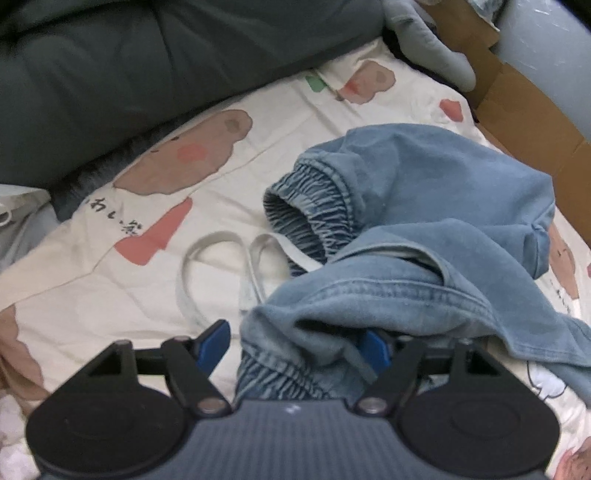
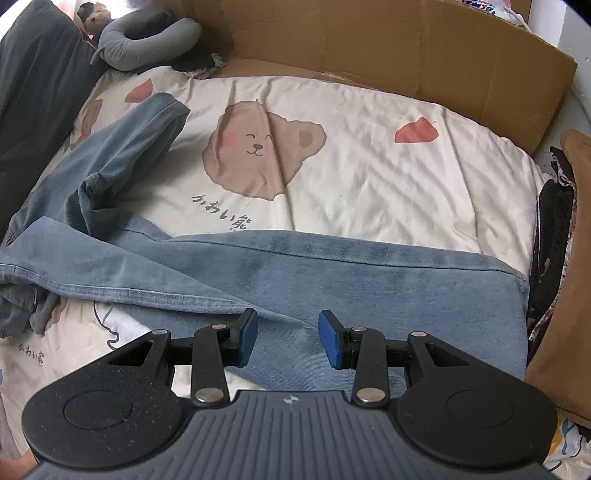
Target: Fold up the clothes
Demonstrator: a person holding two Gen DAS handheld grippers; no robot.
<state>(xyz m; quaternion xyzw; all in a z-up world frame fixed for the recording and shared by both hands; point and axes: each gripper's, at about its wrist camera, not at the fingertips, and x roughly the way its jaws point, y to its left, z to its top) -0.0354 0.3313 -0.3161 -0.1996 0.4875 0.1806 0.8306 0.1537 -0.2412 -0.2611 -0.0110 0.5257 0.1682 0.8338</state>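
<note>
Jeans (image 1: 424, 236) lie between left gripper's (image 1: 295, 345) seemingly parted jaws.

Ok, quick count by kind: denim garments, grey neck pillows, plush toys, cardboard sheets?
Denim jeans: 1
Grey neck pillow: 1
Plush toy: 1
Cardboard sheet: 1
Total: 4

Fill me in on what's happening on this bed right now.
A person with a gripper in each hand is folding a pair of light blue jeans on a bear-print duvet. The left gripper has its jaws open around a bunched fold near the elastic waistband, with the white drawstring lying loose beside it. The right gripper hangs open over a flat trouser leg, gripping nothing. The jeans are crumpled at the waist end, and no neat fold shows yet.
</note>
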